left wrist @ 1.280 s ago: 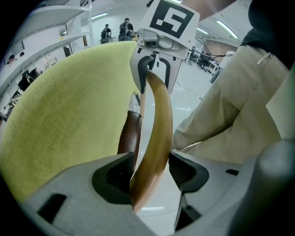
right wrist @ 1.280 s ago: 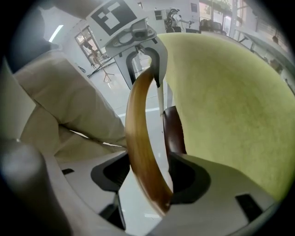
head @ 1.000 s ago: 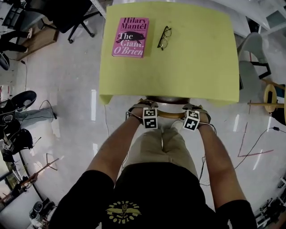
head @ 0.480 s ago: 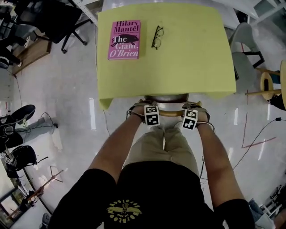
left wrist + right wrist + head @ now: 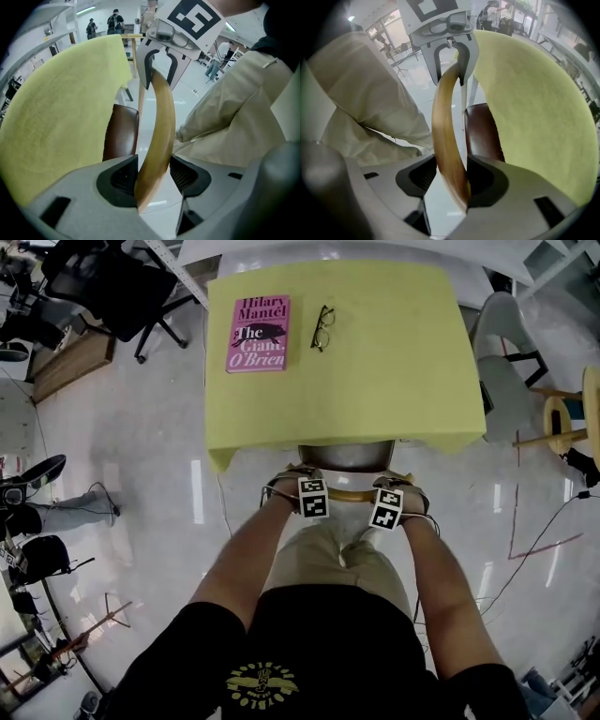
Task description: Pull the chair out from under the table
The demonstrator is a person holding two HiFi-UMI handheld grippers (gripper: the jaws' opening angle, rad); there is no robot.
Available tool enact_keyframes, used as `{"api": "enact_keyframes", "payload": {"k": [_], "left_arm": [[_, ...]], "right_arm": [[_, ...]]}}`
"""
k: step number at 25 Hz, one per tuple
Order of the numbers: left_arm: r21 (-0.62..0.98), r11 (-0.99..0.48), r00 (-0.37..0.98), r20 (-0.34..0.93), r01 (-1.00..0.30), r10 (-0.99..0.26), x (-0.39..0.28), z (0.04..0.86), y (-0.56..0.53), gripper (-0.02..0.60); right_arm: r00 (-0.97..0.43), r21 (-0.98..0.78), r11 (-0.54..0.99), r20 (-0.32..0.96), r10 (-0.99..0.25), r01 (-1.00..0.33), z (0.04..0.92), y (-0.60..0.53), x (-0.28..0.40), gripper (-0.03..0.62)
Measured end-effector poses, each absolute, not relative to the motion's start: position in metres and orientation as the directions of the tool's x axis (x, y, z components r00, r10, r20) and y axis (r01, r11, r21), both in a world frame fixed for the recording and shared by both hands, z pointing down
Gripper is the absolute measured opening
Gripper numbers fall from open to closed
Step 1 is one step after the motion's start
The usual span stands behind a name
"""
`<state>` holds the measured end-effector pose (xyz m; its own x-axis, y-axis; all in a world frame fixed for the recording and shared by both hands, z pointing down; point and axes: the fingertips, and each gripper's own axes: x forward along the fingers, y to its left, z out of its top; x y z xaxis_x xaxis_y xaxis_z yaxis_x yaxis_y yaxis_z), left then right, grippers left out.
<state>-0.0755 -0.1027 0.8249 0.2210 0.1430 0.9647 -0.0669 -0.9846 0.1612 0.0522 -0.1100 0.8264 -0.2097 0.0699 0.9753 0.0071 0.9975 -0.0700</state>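
The chair's curved wooden back rail [image 5: 352, 494] runs between my two grippers, just in front of the yellow-covered table [image 5: 394, 371]. Part of its dark seat [image 5: 345, 456] shows beyond the cloth's near edge. My left gripper [image 5: 302, 486] has just been closing and is shut on the rail [image 5: 161, 117], which fills the gap between its pads [image 5: 153, 173]. My right gripper [image 5: 394, 493] has also just been closing and clamps the same rail [image 5: 445, 122] between its pads [image 5: 451, 176]. The brown seat [image 5: 121, 133] sits under the cloth edge in both gripper views.
A pink book [image 5: 257, 333] and a pair of glasses [image 5: 322, 327] lie on the table's far left. A black office chair [image 5: 103, 287] stands at the upper left, a grey chair [image 5: 502, 343] and wooden stool [image 5: 562, 418] at the right. My legs [image 5: 337, 559] are directly behind the chair.
Both grippers have drawn back toward my body with the rail in them. More of the chair's seat now shows from under the cloth edge.
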Motion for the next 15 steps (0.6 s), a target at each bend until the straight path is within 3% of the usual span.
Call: {"api": "enact_keyframes", "payload": {"k": [15], "left_arm": [[0.17,-0.966,0.195,0.972,-0.194,0.132,-0.036,0.826,0.004,0.199]], "right_arm": [[-0.228,-0.12,0.985,0.963,0.147,0.126,0.821,-0.016,0.092,0.195]]}}
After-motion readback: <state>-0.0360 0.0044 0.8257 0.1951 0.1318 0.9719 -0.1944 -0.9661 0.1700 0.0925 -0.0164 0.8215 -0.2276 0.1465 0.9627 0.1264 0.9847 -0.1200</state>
